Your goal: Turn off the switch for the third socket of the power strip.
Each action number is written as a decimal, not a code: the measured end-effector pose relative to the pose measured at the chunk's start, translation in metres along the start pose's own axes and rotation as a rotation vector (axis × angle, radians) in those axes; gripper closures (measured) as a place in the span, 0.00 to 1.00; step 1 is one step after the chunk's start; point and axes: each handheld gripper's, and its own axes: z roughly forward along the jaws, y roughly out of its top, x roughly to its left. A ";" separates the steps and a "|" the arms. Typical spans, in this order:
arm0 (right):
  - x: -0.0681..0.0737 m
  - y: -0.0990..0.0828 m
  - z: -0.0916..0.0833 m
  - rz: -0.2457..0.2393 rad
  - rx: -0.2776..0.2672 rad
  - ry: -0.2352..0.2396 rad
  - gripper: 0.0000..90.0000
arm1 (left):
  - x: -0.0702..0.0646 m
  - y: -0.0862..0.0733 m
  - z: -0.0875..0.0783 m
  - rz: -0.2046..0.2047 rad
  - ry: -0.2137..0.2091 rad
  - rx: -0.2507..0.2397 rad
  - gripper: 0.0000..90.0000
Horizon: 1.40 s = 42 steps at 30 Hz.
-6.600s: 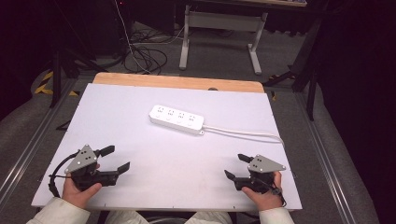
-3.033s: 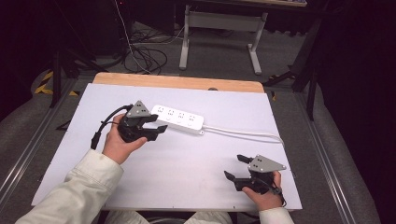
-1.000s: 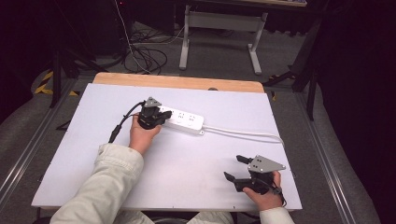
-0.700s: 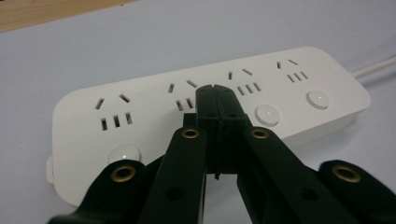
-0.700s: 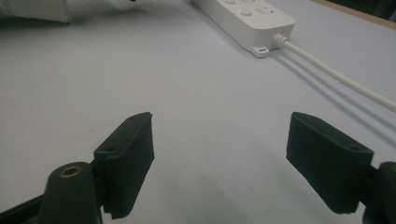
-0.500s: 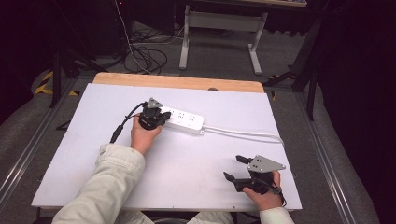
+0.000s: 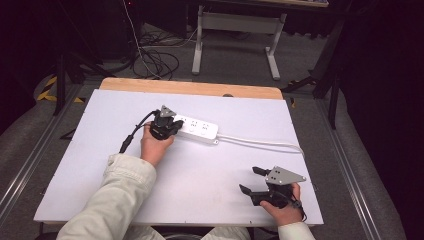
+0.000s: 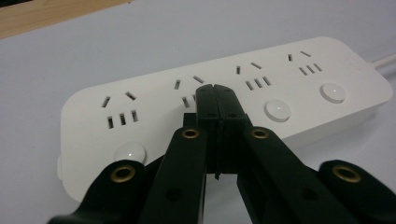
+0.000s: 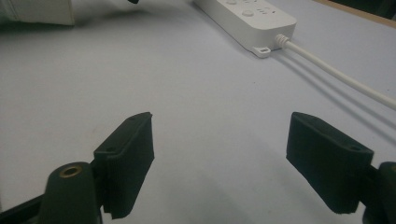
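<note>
- Dark floor and tangled black cables (image 7: 155, 52) are filling the upper part of the high view, where grey desk legs (image 7: 235, 30) are standing beyond the table.
- I am looking down on a white table (image 7: 200, 170) with a bare wooden strip (image 7: 190, 88) running along its far edge.
- I am seeing a white power strip (image 7: 197, 129) lying flat just left of the frame's centre, with its white cord (image 7: 260, 143) trailing off toward the right edge of the table.
- In the left gripper view the power strip (image 8: 280, 79) is showing 4 socket groups, and I am counting 3 round white buttons in plain sight along its near side; the jaws are covering the spot between the 1st and the next one I can see.
- My left gripper (image 7: 170, 124) is sitting over the left end of the strip, with the hand (image 7: 156, 145) and a pale sleeve (image 7: 115, 200) reaching in from the bottom of the frame.
- In its own view the left gripper (image 8: 215, 88) is pressing its 2 jaws fully together, tips over the strip's top face near the 2nd socket group; nothing is sitting between them, and I cannot tell whether the tips are touching the plastic.
- My right gripper (image 7: 252, 180) is resting at the lower right of the table, well apart from the strip, with the hand (image 7: 282, 210) behind it.
- In its own view the right gripper (image 9: 219, 158) is standing wide apart, holding nothing, with bare table between its pads and the strip's cord end (image 9: 266, 21) in the upper part of the frame.
</note>
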 end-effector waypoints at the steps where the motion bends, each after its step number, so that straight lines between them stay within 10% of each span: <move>1: 0.000 0.000 0.000 0.000 0.000 0.000 0.26 | 0.001 0.000 0.000 -0.001 -0.002 0.001 1.00; 14: 0.000 0.000 0.000 0.000 0.001 0.003 0.26 | -0.003 0.000 0.001 0.010 0.024 0.008 1.00; 23: 0.000 0.000 0.001 0.001 0.005 0.004 0.26 | -0.014 0.001 0.001 0.091 0.103 0.020 1.00; 30: 0.000 0.000 0.001 0.001 0.004 0.007 0.26 | -0.014 0.002 0.000 0.046 0.056 0.033 1.00; 42: 0.000 -0.001 0.001 0.003 0.007 0.010 0.26 | -0.022 0.003 0.002 0.072 0.114 0.046 1.00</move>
